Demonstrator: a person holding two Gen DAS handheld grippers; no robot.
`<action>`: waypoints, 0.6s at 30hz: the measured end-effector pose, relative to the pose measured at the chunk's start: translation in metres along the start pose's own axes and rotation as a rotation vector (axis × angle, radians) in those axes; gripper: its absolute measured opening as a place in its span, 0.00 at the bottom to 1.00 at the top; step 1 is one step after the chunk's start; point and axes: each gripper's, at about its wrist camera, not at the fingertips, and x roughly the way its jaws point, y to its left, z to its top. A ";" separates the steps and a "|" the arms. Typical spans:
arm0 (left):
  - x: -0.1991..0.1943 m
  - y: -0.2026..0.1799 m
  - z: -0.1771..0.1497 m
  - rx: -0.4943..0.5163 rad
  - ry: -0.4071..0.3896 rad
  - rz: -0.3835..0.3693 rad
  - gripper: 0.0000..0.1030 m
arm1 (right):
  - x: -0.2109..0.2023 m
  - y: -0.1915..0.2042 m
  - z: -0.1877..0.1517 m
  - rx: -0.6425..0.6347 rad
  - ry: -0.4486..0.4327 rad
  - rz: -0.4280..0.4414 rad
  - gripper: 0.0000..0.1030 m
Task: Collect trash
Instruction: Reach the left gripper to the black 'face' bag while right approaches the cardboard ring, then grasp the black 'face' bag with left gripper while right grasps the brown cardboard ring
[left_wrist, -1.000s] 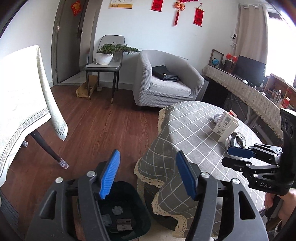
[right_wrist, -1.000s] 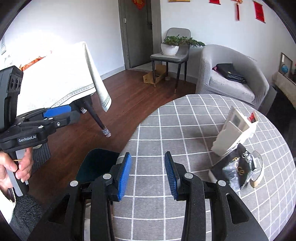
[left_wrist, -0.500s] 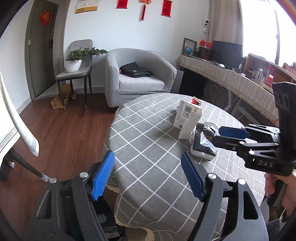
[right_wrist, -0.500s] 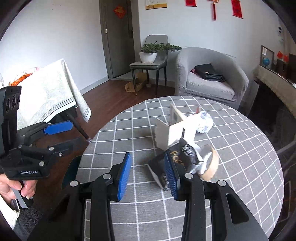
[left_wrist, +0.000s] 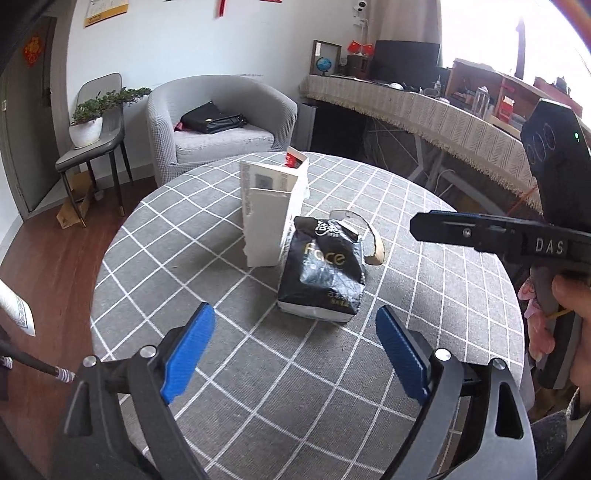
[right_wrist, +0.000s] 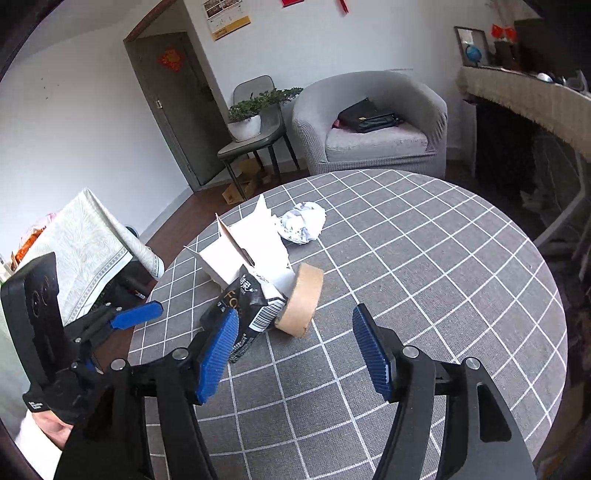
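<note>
On the round grey checked table lie a black tissue pack, a torn white box, an empty brown tape roll and a crumpled paper ball. My left gripper is open and empty, hovering just in front of the black pack. My right gripper is open and empty, close over the black pack and tape roll. Each gripper shows in the other's view, the right one at right, the left one at left.
A grey armchair with a black bag stands behind the table. A chair with a potted plant is by the door. A cloth-covered table is at left, a long sideboard at right.
Both grippers swung from the floor bin side over the table toward the trash pile. The right gripper's jaws opened wider. The bin is out of view now.
</note>
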 end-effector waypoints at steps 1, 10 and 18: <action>0.004 -0.004 0.001 0.015 0.008 0.003 0.88 | 0.000 -0.005 0.000 0.019 0.002 0.019 0.64; 0.027 -0.015 0.020 0.005 0.019 0.019 0.88 | 0.009 -0.020 0.002 0.077 0.040 0.092 0.64; 0.044 -0.011 0.024 -0.025 0.066 -0.001 0.66 | 0.013 -0.028 0.004 0.085 0.066 0.104 0.64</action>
